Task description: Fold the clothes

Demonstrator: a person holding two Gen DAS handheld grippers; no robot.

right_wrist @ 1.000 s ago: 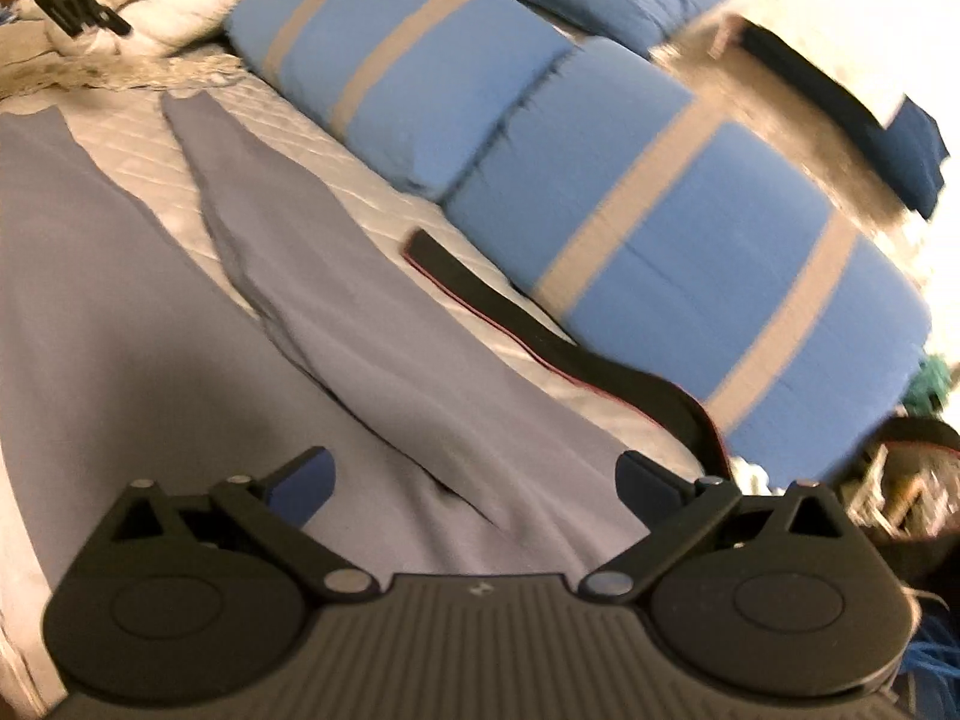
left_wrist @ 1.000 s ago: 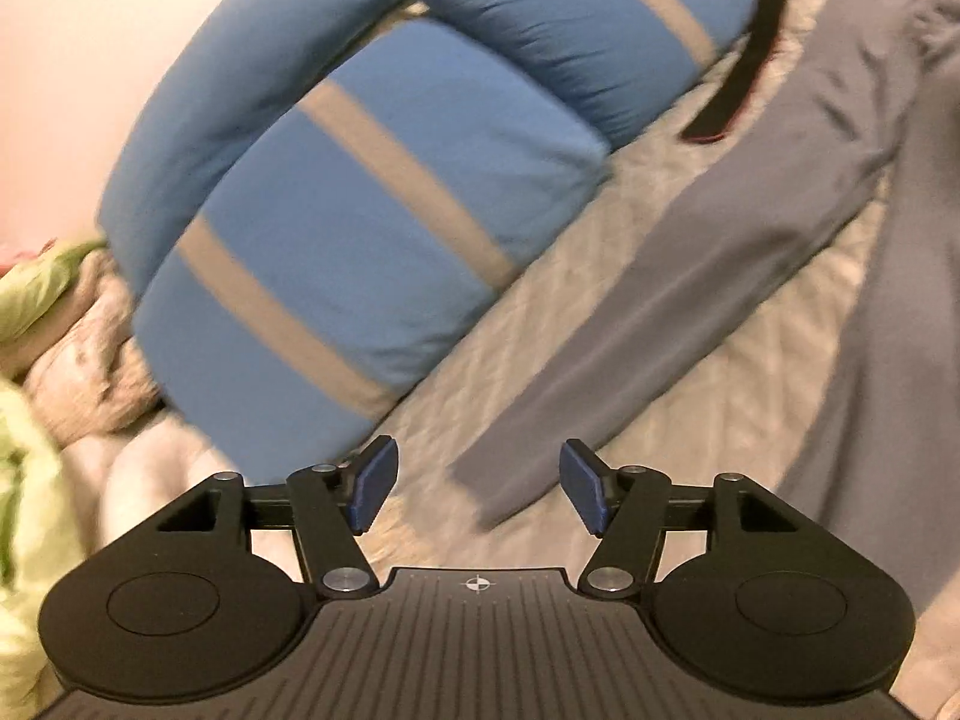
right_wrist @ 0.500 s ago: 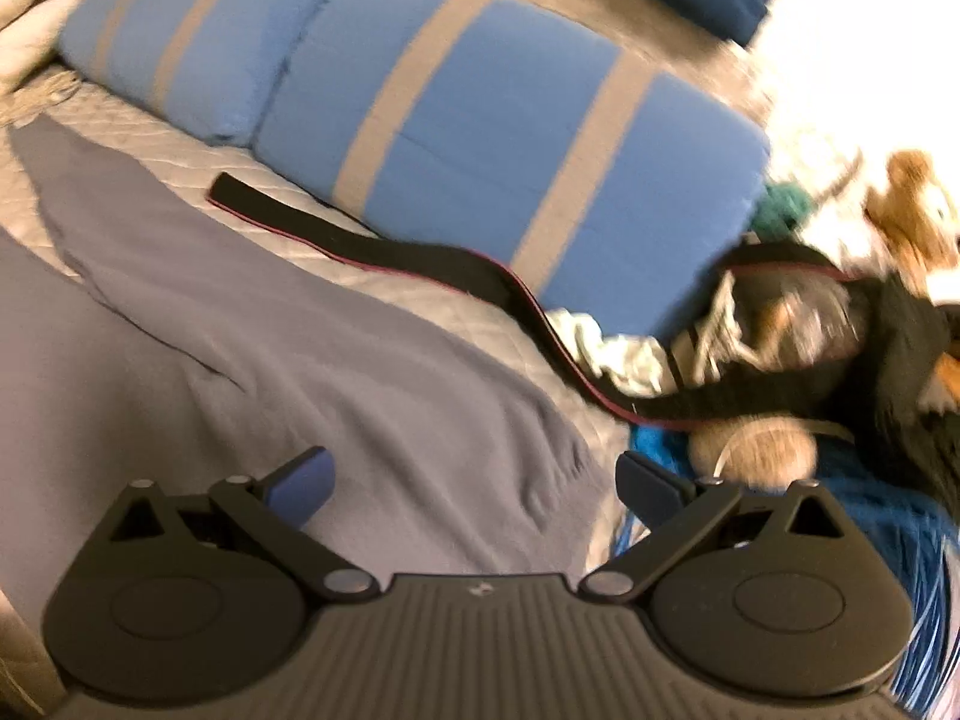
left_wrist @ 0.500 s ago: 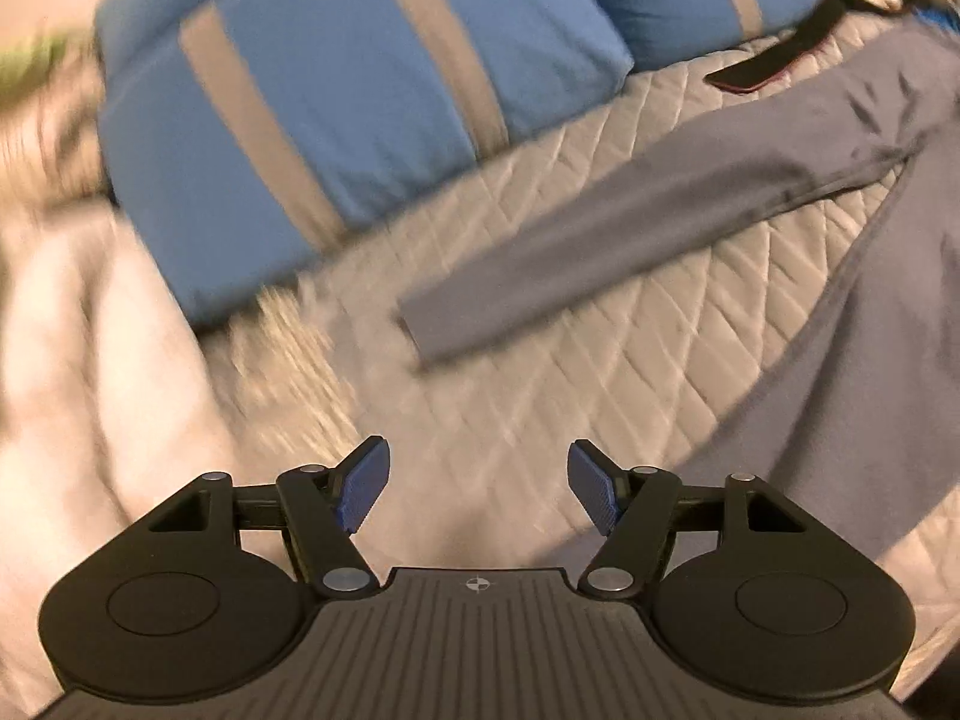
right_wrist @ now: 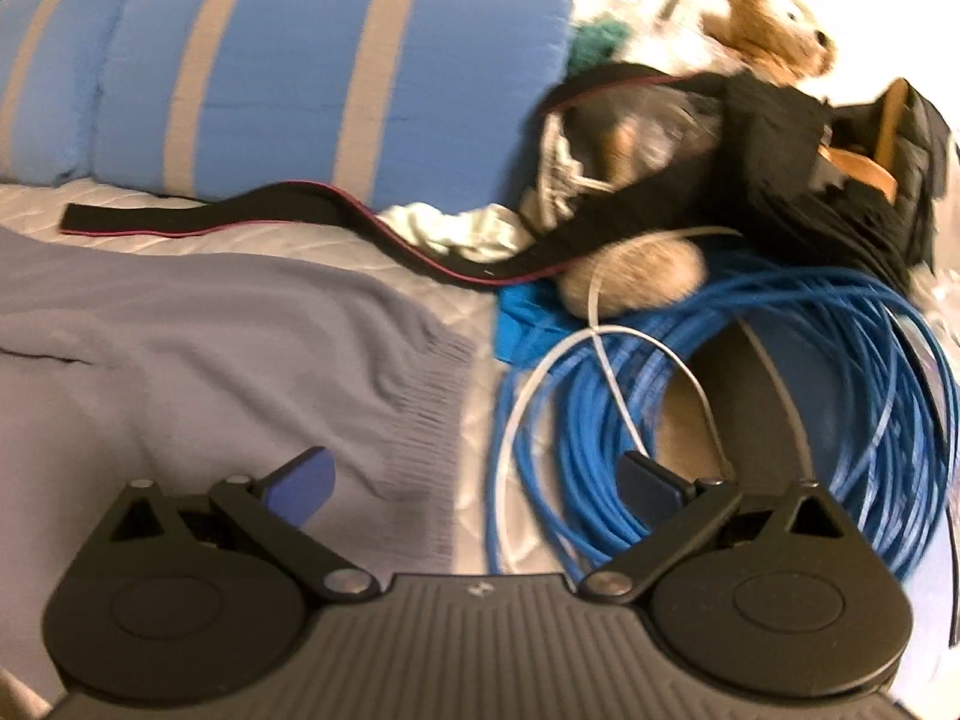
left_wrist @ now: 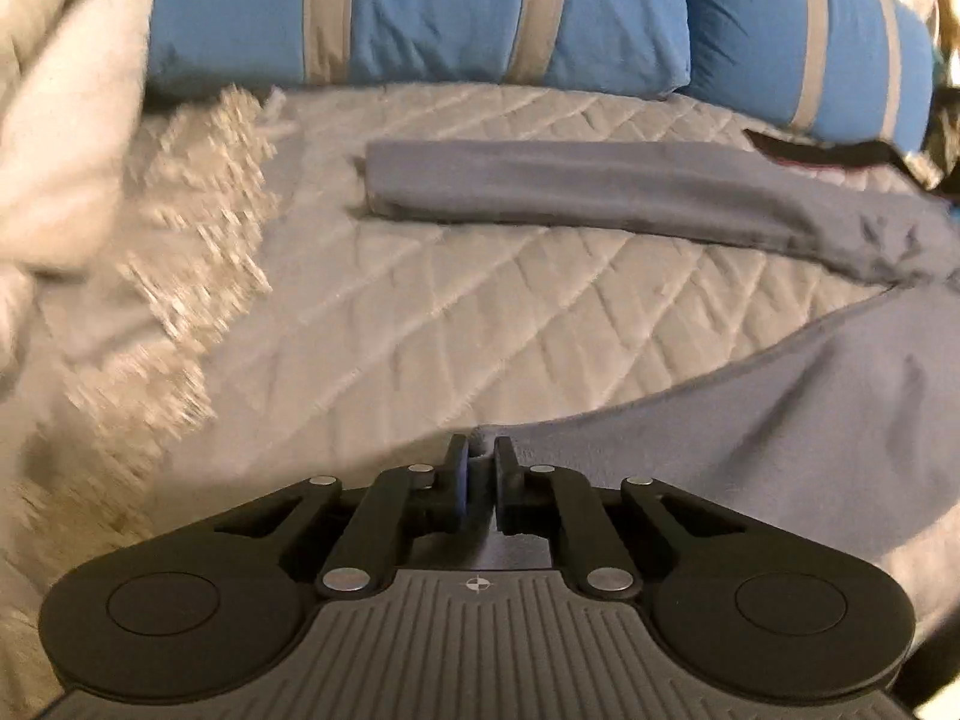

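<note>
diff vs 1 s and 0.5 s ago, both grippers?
The left gripper came down to the hem corner of the grey long-sleeved knit top and shut on it; it was open before. The right gripper swung right toward the coiled blue cable, still open. The top lies flat as before.

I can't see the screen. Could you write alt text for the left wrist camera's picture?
The left gripper is pinched shut on the edge of a grey long-sleeved knit garment spread on a pale quilted bedspread. One sleeve lies stretched out beyond, before blue pillows with tan stripes.
</note>
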